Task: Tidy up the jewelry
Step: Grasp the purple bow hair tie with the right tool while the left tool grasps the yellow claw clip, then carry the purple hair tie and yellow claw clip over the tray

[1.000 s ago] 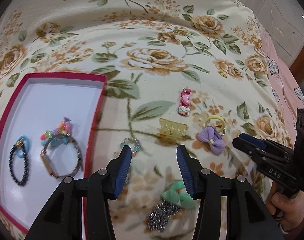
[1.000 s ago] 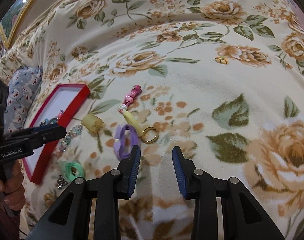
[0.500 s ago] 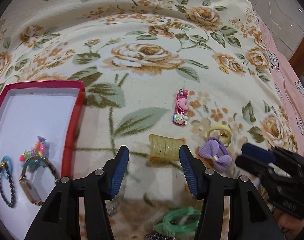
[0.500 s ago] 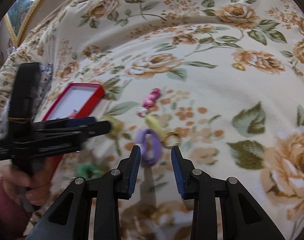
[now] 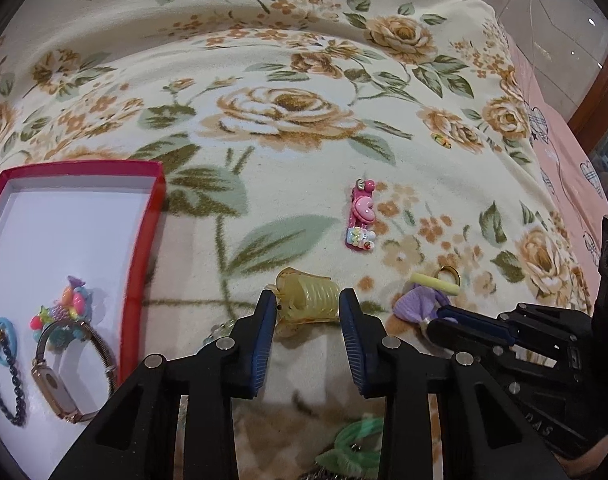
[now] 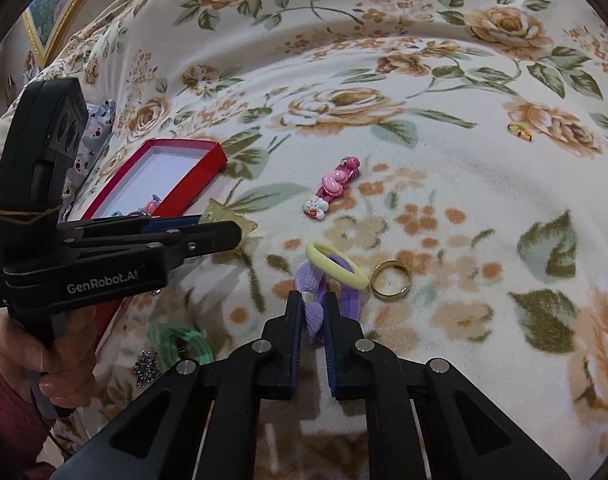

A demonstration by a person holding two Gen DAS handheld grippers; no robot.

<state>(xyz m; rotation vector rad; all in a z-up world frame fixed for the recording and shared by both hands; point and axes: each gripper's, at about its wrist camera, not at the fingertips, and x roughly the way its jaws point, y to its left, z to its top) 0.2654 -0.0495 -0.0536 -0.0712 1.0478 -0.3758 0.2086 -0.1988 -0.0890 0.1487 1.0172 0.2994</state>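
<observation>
My right gripper (image 6: 313,306) is pinching the purple bow (image 6: 318,312), fingers shut on its soft fabric. The bow is lying on the floral bed with a yellow hair tie (image 6: 336,265) looped into it and a gold ring (image 6: 391,280) just beside; it's light and floppy, so I'm expecting the tie to trail along. My left gripper (image 5: 307,312) is closing around the amber claw clip (image 5: 306,300), which is sitting between the fingers near the bed's near edge; I can't tell that the pads are pressing yet. That clip looks stiff, smooth plastic, likely slippery, so I'm squeezing its ribbed body across the middle rather than the teeth. The red box (image 5: 142,248) is waiting toward the bed's left side, already holding a watch (image 5: 60,380) and bead bracelet (image 5: 4,380). A pink clip (image 5: 362,216) is lying farther in.
</observation>
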